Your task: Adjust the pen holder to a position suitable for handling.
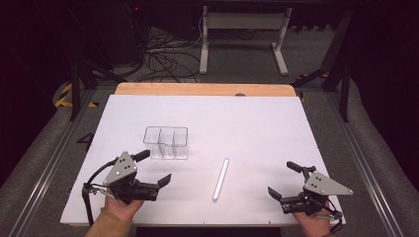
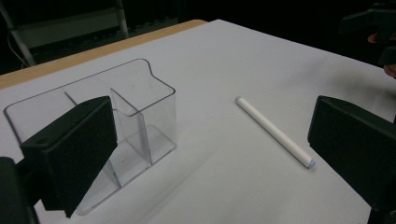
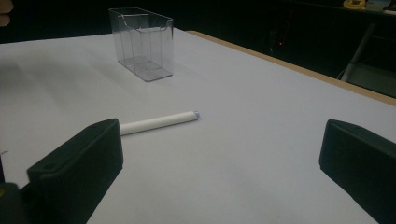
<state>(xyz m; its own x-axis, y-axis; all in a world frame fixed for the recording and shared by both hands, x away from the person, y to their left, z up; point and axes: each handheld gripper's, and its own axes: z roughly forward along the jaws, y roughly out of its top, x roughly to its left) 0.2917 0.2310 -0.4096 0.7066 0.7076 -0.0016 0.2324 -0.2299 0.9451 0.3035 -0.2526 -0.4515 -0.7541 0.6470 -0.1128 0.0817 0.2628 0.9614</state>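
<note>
A: Starting nearest the person: what are the two grippers doing?

B: The left gripper (image 1: 157, 169) is hovering low over the near-left part of the white table (image 1: 257, 118), jaws spread wide and gripping nothing. The right gripper (image 1: 283, 181) is sitting at the near-right edge, also gaping and empty. Both are pointing inward, toward the middle.

A: And between them?

B: The white stick (image 1: 221, 178) is lying flat on the table, well apart from both grippers, running from near to far with a slight lean to the right. In the left gripper view it (image 2: 274, 131) is showing a bluish cap at each end; in the right gripper view (image 3: 159, 122) one end is slipping behind the jaw.

A: How is it going to handle?

B: I'm judging it as light, stiff and smooth, a round thing that is likely to roll if nudged sideways. I'd be pinching it across its middle, jaws squarely either side, so it isn't tipping or swinging.

A: Farther back?

B: The clear plastic box (image 1: 166, 143) is standing upright beyond the left gripper, divided into compartments, all looking empty. It's looking light and slippery-walled, liable to slide if bumped.
</note>
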